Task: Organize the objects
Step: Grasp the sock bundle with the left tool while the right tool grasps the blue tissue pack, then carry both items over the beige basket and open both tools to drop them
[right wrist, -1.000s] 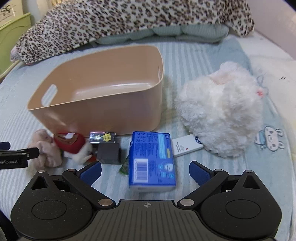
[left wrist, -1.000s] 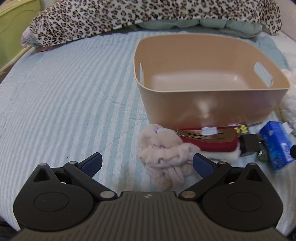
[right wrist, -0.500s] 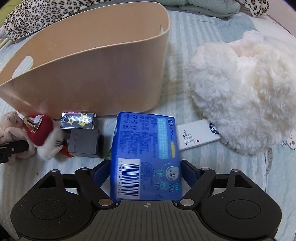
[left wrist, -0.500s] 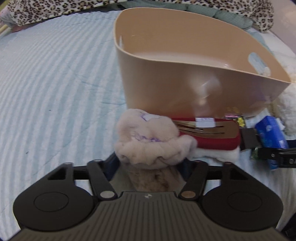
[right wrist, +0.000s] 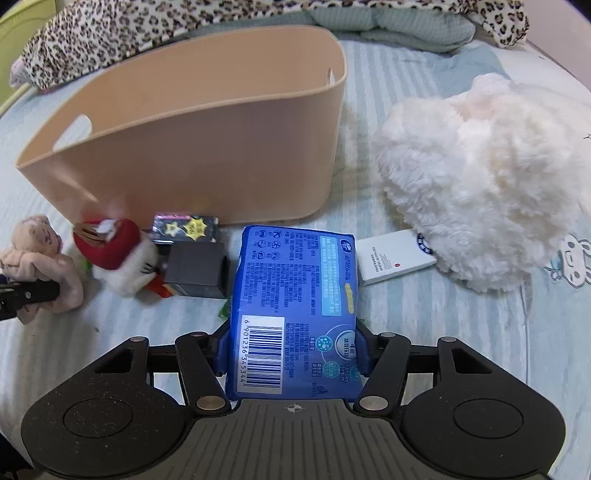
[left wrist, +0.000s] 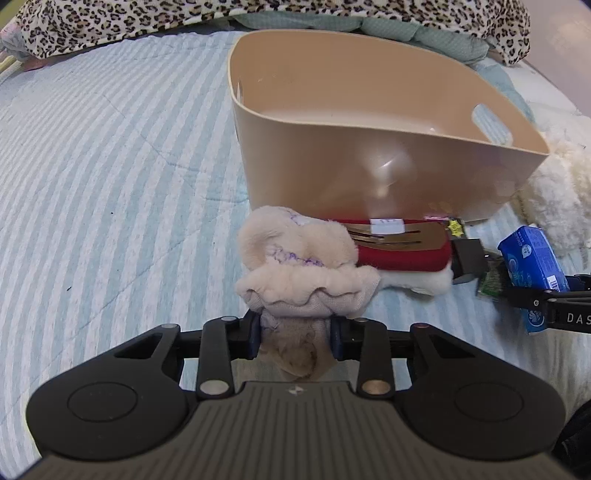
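My left gripper (left wrist: pixel 294 338) is shut on a pink plush toy (left wrist: pixel 306 273), held just in front of the tan plastic bin (left wrist: pixel 388 173). The same toy shows at the left of the right wrist view (right wrist: pixel 40 266). My right gripper (right wrist: pixel 293 354) is shut on a blue pack (right wrist: pixel 295 302) with a barcode, held just above the bedspread; it also shows in the left wrist view (left wrist: pixel 532 262). The bin (right wrist: pixel 207 147) stands open and empty beyond both grippers.
A red and white plush (right wrist: pixel 118 254), a black box (right wrist: pixel 195 269), a starred packet (right wrist: pixel 184 229) and a white card box (right wrist: pixel 395 260) lie in front of the bin. A large white fluffy toy (right wrist: pixel 480 177) sits at the right. A leopard blanket (left wrist: pixel 221 14) lies behind.
Both grippers went from open to shut: the left closed on the pink plush, the right on the blue pack. Both objects have since lifted slightly.
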`<control>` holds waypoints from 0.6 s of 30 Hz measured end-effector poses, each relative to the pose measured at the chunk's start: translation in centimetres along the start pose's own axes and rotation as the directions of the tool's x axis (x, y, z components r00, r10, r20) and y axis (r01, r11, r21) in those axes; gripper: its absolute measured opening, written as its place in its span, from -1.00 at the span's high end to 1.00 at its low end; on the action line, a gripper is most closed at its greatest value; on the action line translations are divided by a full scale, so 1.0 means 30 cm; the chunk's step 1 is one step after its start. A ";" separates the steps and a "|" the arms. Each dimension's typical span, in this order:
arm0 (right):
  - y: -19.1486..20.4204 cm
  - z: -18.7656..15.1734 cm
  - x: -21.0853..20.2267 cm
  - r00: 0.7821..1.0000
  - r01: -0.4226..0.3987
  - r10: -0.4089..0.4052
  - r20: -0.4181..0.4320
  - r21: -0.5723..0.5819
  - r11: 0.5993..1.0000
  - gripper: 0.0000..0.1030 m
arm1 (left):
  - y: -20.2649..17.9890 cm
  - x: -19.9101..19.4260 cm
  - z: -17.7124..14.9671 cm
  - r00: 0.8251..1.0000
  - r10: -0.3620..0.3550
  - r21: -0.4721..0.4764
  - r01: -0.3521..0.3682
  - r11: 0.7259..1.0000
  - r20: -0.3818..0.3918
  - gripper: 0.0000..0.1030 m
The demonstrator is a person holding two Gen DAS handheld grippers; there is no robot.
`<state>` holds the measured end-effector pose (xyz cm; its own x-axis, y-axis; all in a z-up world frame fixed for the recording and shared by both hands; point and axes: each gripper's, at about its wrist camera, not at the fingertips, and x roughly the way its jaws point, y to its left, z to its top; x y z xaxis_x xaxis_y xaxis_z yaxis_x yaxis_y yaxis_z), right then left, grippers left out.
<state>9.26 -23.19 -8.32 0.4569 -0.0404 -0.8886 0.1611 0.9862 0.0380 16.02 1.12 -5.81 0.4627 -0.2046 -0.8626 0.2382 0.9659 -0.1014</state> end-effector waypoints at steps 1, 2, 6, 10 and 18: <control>-0.009 0.002 -0.021 1.000 -0.003 0.003 0.012 0.004 1.000 -0.12 | -0.001 -0.011 0.000 1.000 -0.004 -0.001 0.004 1.000 0.007 0.29; -0.027 0.007 -0.053 1.000 -0.007 0.007 0.024 0.009 1.000 -0.12 | -0.001 -0.027 -0.002 1.000 -0.005 -0.001 0.005 1.000 0.014 0.29; -0.022 0.018 -0.124 0.996 -0.033 0.031 0.078 0.033 0.999 -0.12 | 0.002 -0.088 -0.009 0.999 -0.012 0.010 0.012 1.000 0.045 0.29; -0.036 0.033 -0.184 0.990 -0.058 0.052 0.128 0.040 0.997 -0.12 | -0.007 -0.166 -0.009 0.997 -0.031 0.027 0.029 0.999 0.076 0.29; -0.049 0.086 -0.308 0.969 -0.098 0.088 0.233 0.028 0.995 -0.12 | -0.041 -0.311 0.023 0.981 -0.027 0.077 0.013 0.997 0.193 0.29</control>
<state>7.06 -24.69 1.03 0.6604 0.0106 -0.7509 0.1405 0.9805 0.1374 11.99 1.73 2.71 0.6121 -0.2577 -0.7476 0.3092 0.9481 -0.0737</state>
